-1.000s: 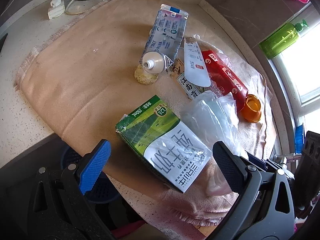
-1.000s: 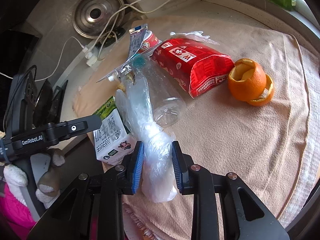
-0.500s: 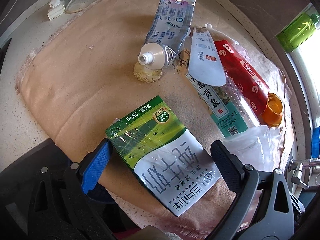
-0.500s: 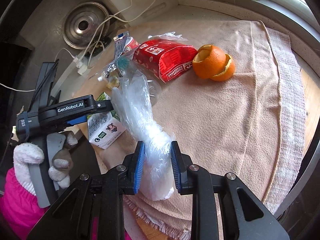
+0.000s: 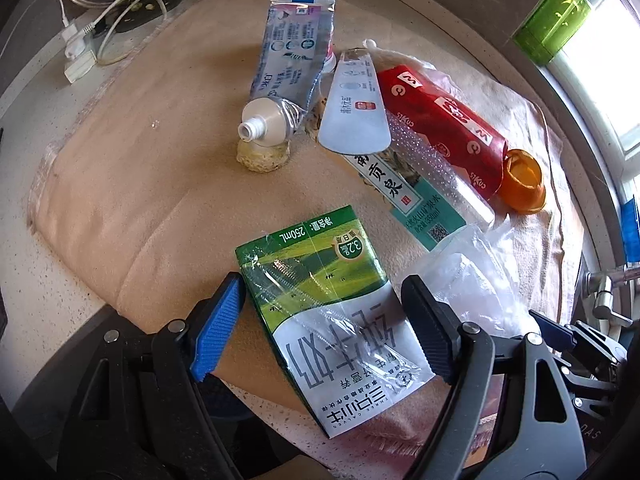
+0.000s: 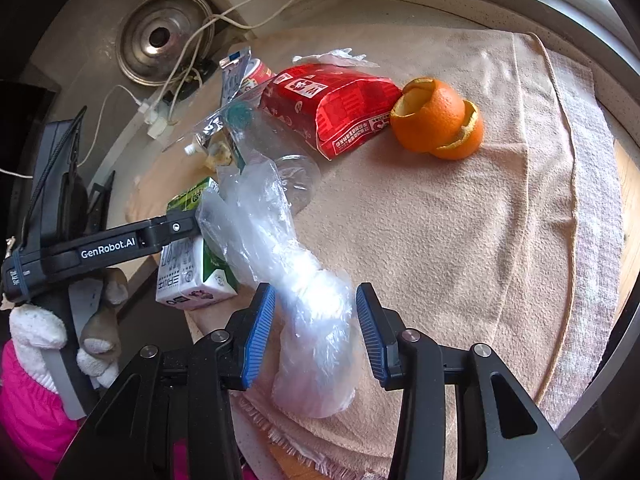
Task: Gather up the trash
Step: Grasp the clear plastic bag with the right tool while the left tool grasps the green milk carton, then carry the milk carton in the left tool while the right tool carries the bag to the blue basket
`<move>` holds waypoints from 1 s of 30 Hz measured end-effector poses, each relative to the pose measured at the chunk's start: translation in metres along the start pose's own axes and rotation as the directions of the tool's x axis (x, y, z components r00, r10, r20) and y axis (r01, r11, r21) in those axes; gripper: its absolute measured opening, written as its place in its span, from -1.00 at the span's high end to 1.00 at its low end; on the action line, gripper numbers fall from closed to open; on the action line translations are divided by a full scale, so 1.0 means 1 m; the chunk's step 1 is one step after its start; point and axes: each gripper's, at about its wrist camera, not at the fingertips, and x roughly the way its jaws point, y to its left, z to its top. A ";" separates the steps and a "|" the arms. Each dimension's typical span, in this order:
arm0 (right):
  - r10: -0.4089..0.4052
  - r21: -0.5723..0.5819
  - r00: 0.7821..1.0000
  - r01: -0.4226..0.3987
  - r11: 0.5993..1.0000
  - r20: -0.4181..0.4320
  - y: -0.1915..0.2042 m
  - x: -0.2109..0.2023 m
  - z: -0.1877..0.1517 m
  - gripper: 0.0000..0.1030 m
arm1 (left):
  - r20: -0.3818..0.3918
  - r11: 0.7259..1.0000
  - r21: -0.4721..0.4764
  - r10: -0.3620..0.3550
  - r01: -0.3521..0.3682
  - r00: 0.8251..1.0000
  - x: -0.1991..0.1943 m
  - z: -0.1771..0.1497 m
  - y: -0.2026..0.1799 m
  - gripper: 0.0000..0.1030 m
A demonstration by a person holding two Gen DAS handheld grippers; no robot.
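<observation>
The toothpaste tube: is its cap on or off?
Off. The toothpaste tube shows a bare white nozzle, with no cap on it.

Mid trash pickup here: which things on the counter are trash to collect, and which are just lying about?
Trash to collect: milk carton between the left gripper pads; clear plastic bag between the open right gripper pads; toothpaste tube; water bottle; red wrapper; orange peel.

Lying about: beige towel, charger and cables, green bottle, steel lid.
</observation>
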 end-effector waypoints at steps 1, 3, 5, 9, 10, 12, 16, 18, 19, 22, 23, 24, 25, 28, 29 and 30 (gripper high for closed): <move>-0.006 -0.011 1.000 0.006 1.000 -0.001 0.002 0.001 0.001 0.20 | -0.010 1.000 -0.006 0.000 0.000 1.000 0.002 0.001 -0.001 -0.61; -0.010 -0.038 1.000 0.010 0.999 -0.005 0.007 0.005 0.003 0.20 | -0.010 1.000 -0.001 -0.002 0.002 1.000 0.005 -0.001 -0.002 -0.61; -0.024 -0.055 1.000 0.023 0.998 -0.011 0.011 0.009 0.005 0.21 | -0.001 1.000 0.024 -0.006 0.006 1.000 0.006 -0.002 -0.005 -0.61; -0.015 -0.037 1.000 0.015 0.999 -0.003 0.012 0.006 0.001 0.39 | 0.002 0.998 0.004 -0.062 0.062 0.998 0.000 -0.004 0.006 -0.52; -0.010 -0.030 1.000 0.010 1.000 0.004 0.012 0.003 -0.001 0.43 | 0.005 0.997 0.003 -0.073 0.073 0.997 -0.002 -0.005 0.009 -0.48; -0.003 -0.010 1.000 0.003 1.000 0.020 0.010 -0.003 -0.006 0.46 | 0.010 0.996 0.006 -0.090 0.090 0.996 -0.007 -0.009 0.016 -0.45; -0.011 0.045 0.998 0.008 0.999 0.063 0.006 -0.020 -0.017 0.51 | 0.022 0.993 0.009 -0.114 0.114 0.993 -0.017 -0.014 0.030 -0.40; -0.016 0.076 0.996 0.009 0.997 0.089 0.004 -0.029 -0.024 0.51 | 0.028 0.992 0.003 -0.130 0.130 0.991 -0.021 -0.016 0.036 -0.39; -0.018 0.089 0.994 0.009 0.996 0.103 0.005 -0.034 -0.027 0.51 | 0.032 0.990 0.002 -0.139 0.139 0.990 -0.023 -0.017 0.038 -0.38; -0.022 0.111 0.990 0.007 0.994 0.137 0.009 -0.048 -0.036 0.51 | 0.050 0.987 0.015 -0.158 0.157 0.986 -0.034 -0.021 0.043 -0.37; -0.023 0.114 0.989 0.006 0.993 0.148 0.012 -0.054 -0.039 0.51 | 0.057 0.987 0.021 -0.162 0.161 0.985 -0.037 -0.022 0.045 -0.37; -0.027 0.115 0.987 0.008 0.993 0.159 0.015 -0.058 -0.042 0.51 | 0.064 0.986 0.027 -0.168 0.167 0.984 -0.041 -0.024 0.046 -0.36; -0.032 0.114 0.985 0.013 0.993 0.170 0.019 -0.062 -0.045 0.51 | 0.070 0.985 0.032 -0.173 0.171 0.982 -0.045 -0.026 0.047 -0.36; -0.031 0.110 0.981 0.010 0.994 0.193 0.030 -0.072 -0.053 0.51 | 0.093 0.982 0.045 -0.186 0.183 0.978 -0.056 -0.034 0.052 -0.36; -0.028 0.108 0.980 0.007 0.994 0.195 0.034 -0.074 -0.056 0.51 | 0.101 0.982 0.050 -0.187 0.183 0.977 -0.061 -0.038 0.056 -0.36; -0.024 0.105 0.980 0.003 0.995 0.195 0.039 -0.075 -0.059 0.51 | 0.107 0.981 0.054 -0.190 0.185 0.976 -0.064 -0.041 0.058 -0.36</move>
